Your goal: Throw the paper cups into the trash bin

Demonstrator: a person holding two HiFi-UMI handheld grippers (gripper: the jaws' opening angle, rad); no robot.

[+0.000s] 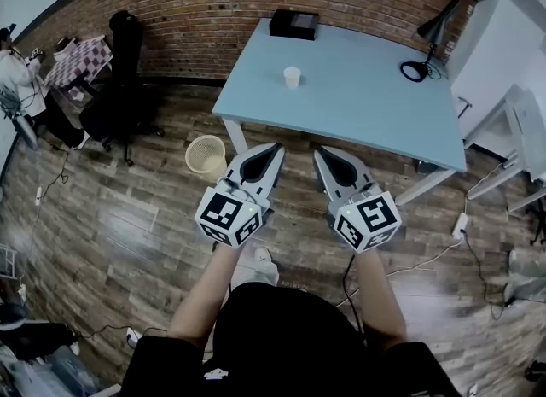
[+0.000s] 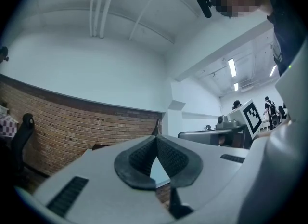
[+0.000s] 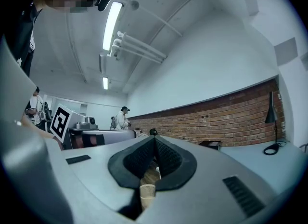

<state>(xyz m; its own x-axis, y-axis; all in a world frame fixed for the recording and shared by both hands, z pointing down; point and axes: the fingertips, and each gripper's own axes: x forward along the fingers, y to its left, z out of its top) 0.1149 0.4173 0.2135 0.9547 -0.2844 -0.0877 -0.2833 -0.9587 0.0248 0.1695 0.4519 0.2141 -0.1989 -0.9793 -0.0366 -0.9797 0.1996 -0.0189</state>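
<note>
Left tool, right tool, closed (both empty)

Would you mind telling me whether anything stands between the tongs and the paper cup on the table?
Nothing visible does: only floor and bare table lie between the paper cup and the left tongs and right tongs. The black box stands beyond it.

Smooth, matt pale-blue table; matt white paper cup; mesh-walled trash bin; rough brick wall; grainy, slightly glossy wood-plank floor. Left gripper and right gripper: smooth grey plastic shells, ribbed matt dark pads.
</note>
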